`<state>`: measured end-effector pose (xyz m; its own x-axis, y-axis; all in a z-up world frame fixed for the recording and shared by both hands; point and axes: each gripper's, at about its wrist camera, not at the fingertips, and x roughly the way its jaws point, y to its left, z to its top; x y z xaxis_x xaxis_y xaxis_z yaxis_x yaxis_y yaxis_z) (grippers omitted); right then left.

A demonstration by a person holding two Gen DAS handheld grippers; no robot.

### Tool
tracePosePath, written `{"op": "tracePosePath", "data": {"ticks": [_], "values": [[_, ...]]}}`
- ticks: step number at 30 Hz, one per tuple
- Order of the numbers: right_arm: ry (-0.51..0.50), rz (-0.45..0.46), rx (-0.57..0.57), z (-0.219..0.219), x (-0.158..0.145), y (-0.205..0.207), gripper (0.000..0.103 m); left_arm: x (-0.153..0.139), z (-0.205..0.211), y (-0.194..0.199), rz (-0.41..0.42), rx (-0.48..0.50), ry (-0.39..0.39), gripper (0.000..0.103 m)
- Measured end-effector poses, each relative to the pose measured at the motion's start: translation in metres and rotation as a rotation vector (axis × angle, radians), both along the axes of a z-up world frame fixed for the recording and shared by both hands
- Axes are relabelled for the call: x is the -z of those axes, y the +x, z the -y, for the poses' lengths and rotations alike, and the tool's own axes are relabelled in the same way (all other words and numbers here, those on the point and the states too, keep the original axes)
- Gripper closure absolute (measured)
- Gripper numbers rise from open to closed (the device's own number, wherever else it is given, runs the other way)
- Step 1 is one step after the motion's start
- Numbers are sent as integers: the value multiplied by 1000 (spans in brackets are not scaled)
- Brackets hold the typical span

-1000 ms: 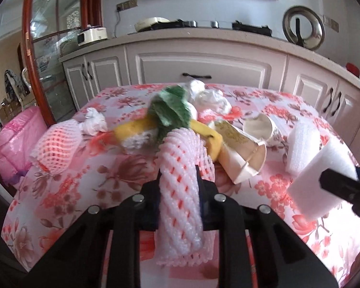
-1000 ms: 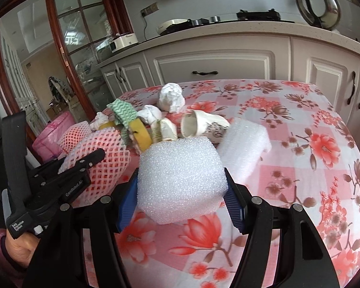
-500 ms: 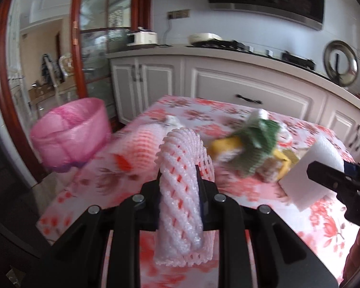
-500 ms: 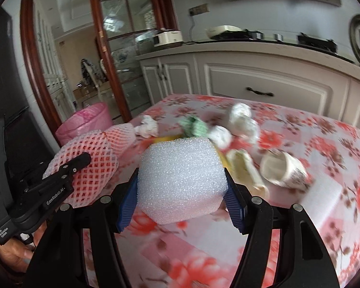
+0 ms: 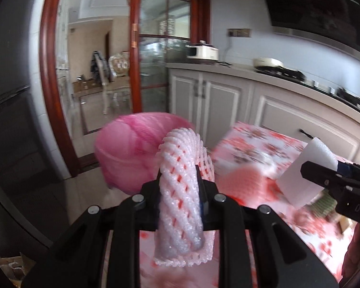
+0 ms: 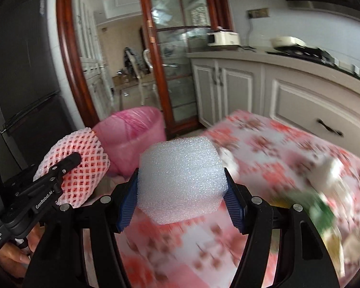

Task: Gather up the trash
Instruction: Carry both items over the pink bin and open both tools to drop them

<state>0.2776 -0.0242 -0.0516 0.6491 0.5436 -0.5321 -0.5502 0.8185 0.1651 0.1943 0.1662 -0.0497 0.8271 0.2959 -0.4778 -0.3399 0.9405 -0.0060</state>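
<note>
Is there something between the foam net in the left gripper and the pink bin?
Nothing visible. The foam net is held in the left gripper, and the pink bin stands open beyond it, past the table edge.

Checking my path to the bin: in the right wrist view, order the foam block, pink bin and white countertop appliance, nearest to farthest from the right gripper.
1. Foam block, clamped in the right gripper.
2. Pink bin, ahead-left on the floor.
3. White appliance, far counter.

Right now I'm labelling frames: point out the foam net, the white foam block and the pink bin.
foam net (image 5: pixel 180 192), left wrist view, its middle
white foam block (image 6: pixel 181 180), right wrist view, front face
pink bin (image 6: pixel 134 139), right wrist view, side wall
</note>
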Motion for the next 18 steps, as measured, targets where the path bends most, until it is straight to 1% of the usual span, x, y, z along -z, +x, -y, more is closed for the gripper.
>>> {"op": "tracePosePath", "data": {"ticks": [4,6,9,13,16,18], "values": [[25,-6,-59,-40,-8,24,41,-11,-41,14,8,-37,-7,81],[36,-3,-95,-61,-13,34,41,-16,-59,22,14,-51,1,81],[42,4,-137,-91,-19,53,41,-22,-86,42,10,-63,6,81],[50,-21,-171,-128,-21,77,41,-23,-124,70,1,-105,-19,81],[44,-36,-184,-150,-18,97,41,-20,-144,85,8,-108,-47,81],[37,-41,-191,-163,-15,107,41,-16,-153,96,3,-92,-54,81]]}}
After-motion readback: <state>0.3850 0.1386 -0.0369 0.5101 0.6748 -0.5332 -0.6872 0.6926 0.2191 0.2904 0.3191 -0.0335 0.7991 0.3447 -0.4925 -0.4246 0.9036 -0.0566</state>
